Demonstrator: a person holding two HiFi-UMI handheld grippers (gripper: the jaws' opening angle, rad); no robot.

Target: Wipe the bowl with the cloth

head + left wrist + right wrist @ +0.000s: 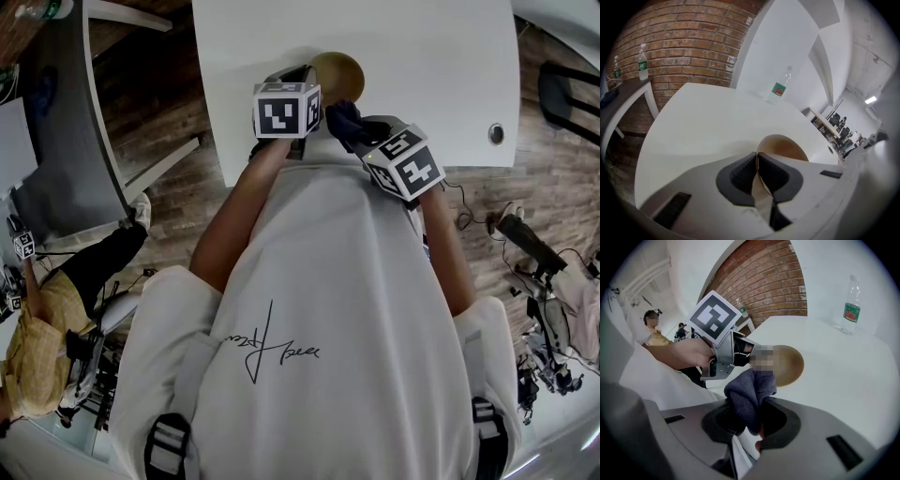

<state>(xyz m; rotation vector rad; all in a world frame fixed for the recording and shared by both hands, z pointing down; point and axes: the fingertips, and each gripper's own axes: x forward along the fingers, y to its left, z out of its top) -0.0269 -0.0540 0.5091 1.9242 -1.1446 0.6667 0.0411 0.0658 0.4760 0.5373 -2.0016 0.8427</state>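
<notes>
Above white table [422,56], found left gripper [758,174] clamping tan wooden bowl [785,147] steady by rim, right gripper [752,420] pinching grey knitted cloth [750,392] for wiping.

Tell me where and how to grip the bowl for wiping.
Pinch the bowl by its rim, one jaw inside, one outside, coming from the person's side, as the left tool does. The thin wall fits the jaws and the hollow is free for the cloth.
</notes>
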